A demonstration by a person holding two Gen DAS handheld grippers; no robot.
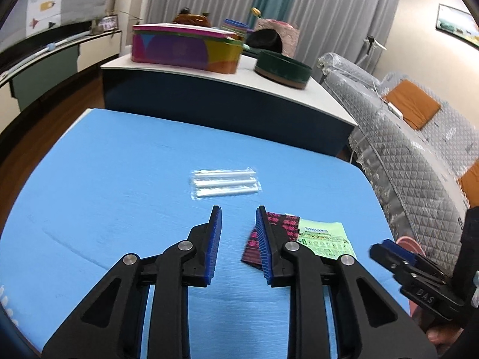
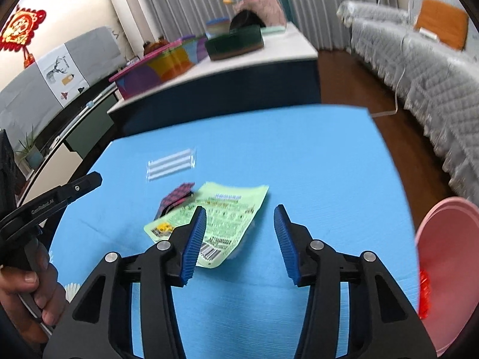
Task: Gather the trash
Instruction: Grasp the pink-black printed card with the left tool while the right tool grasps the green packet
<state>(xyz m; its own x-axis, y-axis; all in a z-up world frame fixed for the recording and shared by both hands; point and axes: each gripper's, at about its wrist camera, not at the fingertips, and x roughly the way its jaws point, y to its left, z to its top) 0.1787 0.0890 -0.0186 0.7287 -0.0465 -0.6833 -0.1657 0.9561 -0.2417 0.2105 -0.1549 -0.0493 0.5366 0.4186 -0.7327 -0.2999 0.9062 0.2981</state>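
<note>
My left tool (image 1: 238, 209) gapes narrowly, empty; right tool (image 2: 240, 208) wide, empty, wrapper (image 2: 221, 215) at ten o'clock.

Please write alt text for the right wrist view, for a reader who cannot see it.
Open right tongs hover over a blue table, above a green wrapper. Beyond it lie a dark wrapper and a clear straw pack; a pink bin stands at right.
</note>
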